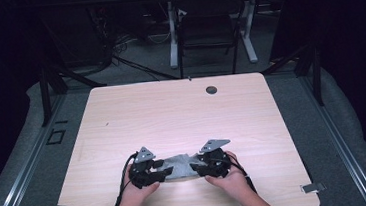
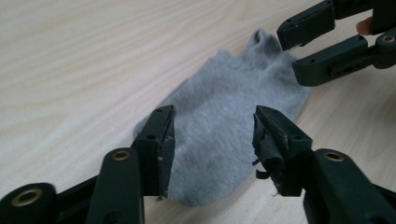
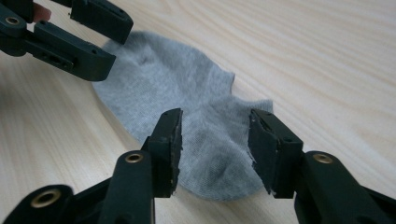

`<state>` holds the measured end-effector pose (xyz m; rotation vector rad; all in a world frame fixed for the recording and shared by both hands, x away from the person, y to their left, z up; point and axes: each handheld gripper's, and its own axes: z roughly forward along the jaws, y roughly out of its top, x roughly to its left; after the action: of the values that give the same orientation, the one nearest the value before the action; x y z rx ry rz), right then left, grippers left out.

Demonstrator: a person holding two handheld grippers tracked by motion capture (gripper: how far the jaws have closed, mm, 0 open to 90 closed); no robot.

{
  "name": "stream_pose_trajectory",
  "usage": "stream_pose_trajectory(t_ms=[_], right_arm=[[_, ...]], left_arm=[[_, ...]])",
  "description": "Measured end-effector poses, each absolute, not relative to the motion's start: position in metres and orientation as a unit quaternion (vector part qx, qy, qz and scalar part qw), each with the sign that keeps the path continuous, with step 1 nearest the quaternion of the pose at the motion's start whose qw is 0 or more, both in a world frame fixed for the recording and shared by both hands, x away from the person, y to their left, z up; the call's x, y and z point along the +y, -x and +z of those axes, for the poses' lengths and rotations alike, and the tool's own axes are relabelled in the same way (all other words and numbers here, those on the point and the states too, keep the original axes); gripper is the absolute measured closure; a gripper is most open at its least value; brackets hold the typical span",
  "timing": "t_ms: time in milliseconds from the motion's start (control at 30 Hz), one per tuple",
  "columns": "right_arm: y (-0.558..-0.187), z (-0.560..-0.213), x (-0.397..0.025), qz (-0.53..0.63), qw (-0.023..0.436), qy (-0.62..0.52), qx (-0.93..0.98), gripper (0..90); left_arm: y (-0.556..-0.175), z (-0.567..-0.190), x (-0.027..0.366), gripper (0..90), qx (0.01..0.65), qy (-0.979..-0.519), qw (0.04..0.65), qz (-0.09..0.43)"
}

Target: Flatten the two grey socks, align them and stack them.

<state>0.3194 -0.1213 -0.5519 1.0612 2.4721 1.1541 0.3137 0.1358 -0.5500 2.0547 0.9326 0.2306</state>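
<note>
A small grey sock (image 1: 179, 164) lies flat on the wooden table near its front edge, between the two grippers. My left gripper (image 1: 163, 171) is at the sock's left end, open, its jaws straddling the fabric (image 2: 219, 116). My right gripper (image 1: 194, 166) is at the other end, also open, with the sock's rounded end (image 3: 212, 140) between its jaws. In the left gripper view the right gripper (image 2: 299, 51) reaches in over the far end of the sock. In the right gripper view the left gripper (image 3: 100, 37) hangs over the sock's far end.
The light wooden table (image 1: 182, 113) has a round dark cable hole (image 1: 211, 89) near its far edge. A black chair (image 1: 207, 30) and white desk legs stand behind the table on the floor. Metal rails run along both sides.
</note>
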Motion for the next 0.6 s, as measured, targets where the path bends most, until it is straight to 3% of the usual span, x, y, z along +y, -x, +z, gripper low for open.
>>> stream_pose_trajectory(t_ms=[600], right_arm=[[-0.283,-0.522,-0.155,0.414,0.135,-0.358,0.826,43.9]], left_arm=[[-0.279,-0.532,0.175,42.2,0.378,-0.815,0.424,0.112]])
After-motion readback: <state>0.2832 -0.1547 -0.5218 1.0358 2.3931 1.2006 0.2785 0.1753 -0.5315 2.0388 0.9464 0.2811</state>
